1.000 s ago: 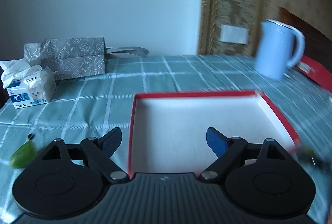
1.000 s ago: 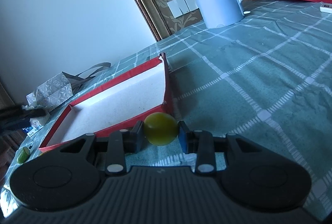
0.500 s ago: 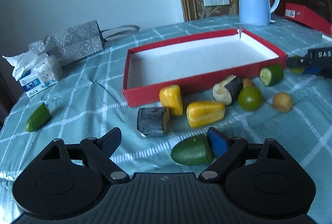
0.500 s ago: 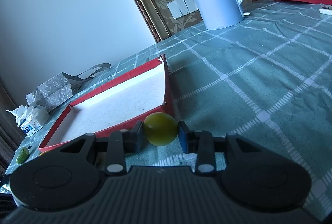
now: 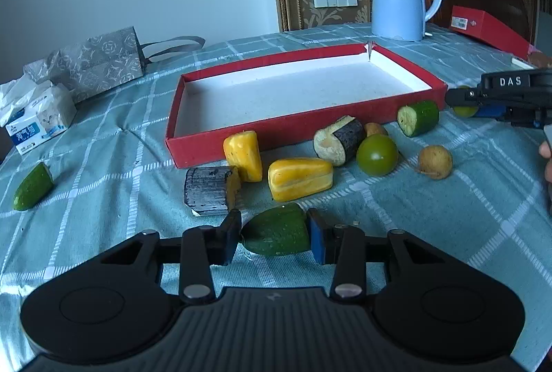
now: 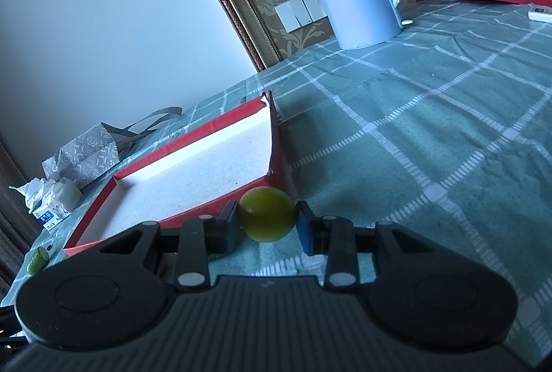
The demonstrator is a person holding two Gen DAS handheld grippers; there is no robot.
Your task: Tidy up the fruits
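Dark green wedge-shaped fruit piece (image 5: 276, 230) seen clamped betw. left gripper (image 5: 274, 235) pads, jaws just closed on it, for lift. Red shallow cardboard tray (image 5: 300, 125) lies ahead, empty. Round yellow-green fruit (image 6: 267, 213) held clamped in right gripper (image 6: 267, 222), tray corner just beyond, prob. awaiting placement.

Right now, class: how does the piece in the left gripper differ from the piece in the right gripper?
The green wedge in the left gripper, whose jaws have just closed, is dark green; the round fruit in the right gripper is yellow-green. The green wedge is a tapered cut piece; the round fruit is a whole ball. Both are gripped beside the red tray, not in it.
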